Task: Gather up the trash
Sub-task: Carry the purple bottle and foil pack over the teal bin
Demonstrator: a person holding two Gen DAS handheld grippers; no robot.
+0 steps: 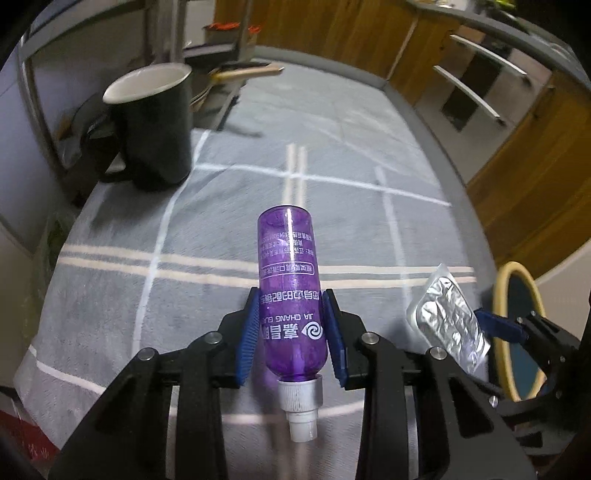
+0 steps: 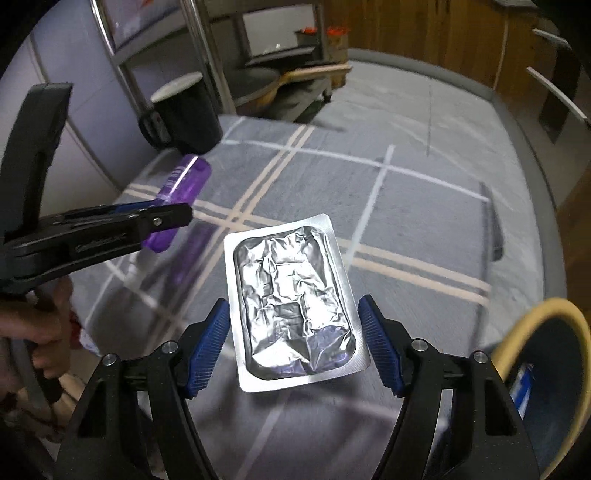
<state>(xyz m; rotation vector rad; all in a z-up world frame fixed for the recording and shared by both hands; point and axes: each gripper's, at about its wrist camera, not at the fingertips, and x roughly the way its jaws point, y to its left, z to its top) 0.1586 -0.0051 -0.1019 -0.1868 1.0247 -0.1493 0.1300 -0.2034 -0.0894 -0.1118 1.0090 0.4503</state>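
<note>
Grey plaid cloth with white and beige stripes (image 1: 184, 229) spread over the surface. Black mug with white inside (image 1: 155, 125) upright at the far left. Round bin with a cream rim (image 2: 546, 354) at the near right. Left gripper (image 1: 291, 328) clamped on the transparent purple plastic spray bottle (image 1: 290, 291), white nozzle toward the camera, lifted off the cloth. Right gripper (image 2: 295, 339) pinching the crinkled silver foil blister pack (image 2: 291, 295) by its side edges, likewise above the cloth.

Round bin (image 2: 546, 354) is cut off by the frame edge in both views, so can't tell what's inside. Back shelf stuff (image 1: 231, 27) is too blurry. Left claw's (image 2: 166, 218) arm hides half the purple bottle (image 2: 184, 177).
</note>
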